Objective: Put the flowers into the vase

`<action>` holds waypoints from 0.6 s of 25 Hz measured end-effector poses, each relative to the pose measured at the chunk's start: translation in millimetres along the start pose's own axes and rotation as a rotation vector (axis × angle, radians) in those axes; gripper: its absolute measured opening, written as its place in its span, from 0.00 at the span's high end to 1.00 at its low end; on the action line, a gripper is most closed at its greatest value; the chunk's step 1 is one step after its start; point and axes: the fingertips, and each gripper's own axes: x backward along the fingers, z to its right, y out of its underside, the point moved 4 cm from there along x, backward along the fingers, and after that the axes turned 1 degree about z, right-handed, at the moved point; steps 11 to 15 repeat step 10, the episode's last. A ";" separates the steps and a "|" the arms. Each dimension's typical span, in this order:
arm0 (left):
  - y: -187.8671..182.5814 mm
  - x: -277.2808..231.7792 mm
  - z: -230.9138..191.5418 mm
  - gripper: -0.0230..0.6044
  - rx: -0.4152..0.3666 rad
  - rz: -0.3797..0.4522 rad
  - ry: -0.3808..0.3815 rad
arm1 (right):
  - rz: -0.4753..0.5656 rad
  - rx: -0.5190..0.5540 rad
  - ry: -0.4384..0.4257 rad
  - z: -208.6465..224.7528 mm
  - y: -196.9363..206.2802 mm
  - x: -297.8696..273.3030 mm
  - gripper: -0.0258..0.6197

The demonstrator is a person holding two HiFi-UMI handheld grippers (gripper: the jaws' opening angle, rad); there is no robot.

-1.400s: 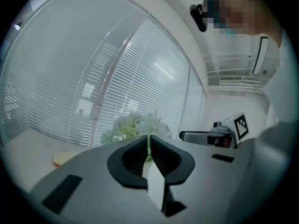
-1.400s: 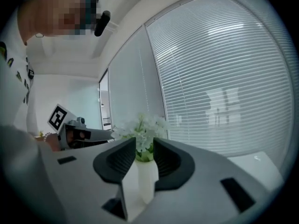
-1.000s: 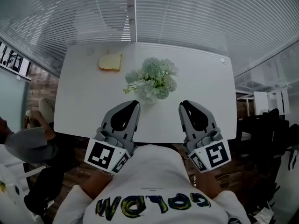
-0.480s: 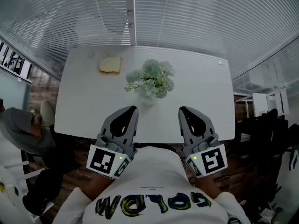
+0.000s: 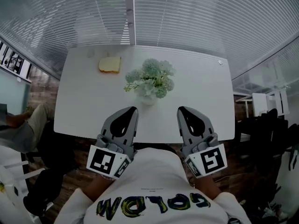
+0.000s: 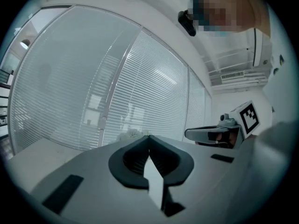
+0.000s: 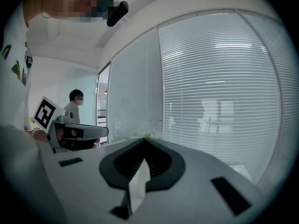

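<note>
A bunch of pale green and white flowers (image 5: 150, 78) stands in a small white vase (image 5: 147, 98) at the middle of the white table (image 5: 84, 101). My left gripper (image 5: 133, 108) is shut and empty over the table's front edge, just left of the vase and short of it. My right gripper (image 5: 181, 109) hovers to the vase's right, also shut with nothing in it. In the left gripper view the shut jaws (image 6: 148, 136) hide all but the flower tops (image 6: 132, 134). The right gripper view shows its jaws (image 7: 144, 139) pressed together.
A pale yellow sponge-like block (image 5: 109, 64) lies at the table's back left. Window blinds (image 5: 187, 17) run behind the table. A seated person (image 5: 18, 129) is at the left edge, and dark chairs (image 5: 266, 125) stand to the right.
Both grippers keep their places by the table's front edge. The person at the left has shifted further towards the picture's edge.
</note>
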 end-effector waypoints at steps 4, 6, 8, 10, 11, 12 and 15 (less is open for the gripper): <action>-1.4 0.5 0.8 0.94 -0.001 0.002 -0.002 | -0.001 -0.002 0.002 1.1 -0.4 0.5 0.95; -2.2 0.6 1.0 0.94 -0.001 0.001 -0.003 | -0.002 -0.002 0.002 1.8 -0.5 0.5 0.95; -3.0 0.3 0.8 0.94 0.000 0.000 -0.005 | -0.002 -0.004 0.004 2.6 -1.0 0.4 0.95; -3.8 -0.2 0.6 0.94 0.004 0.000 -0.007 | 0.000 -0.007 0.006 3.7 -2.0 0.4 0.95; -3.8 -0.2 0.6 0.94 0.004 0.000 -0.007 | 0.000 -0.007 0.006 3.7 -2.0 0.4 0.95; -3.8 -0.2 0.6 0.94 0.004 0.000 -0.007 | 0.000 -0.007 0.006 3.7 -2.0 0.4 0.95; -3.8 -0.2 0.6 0.94 0.004 0.000 -0.007 | 0.000 -0.007 0.006 3.7 -2.0 0.4 0.95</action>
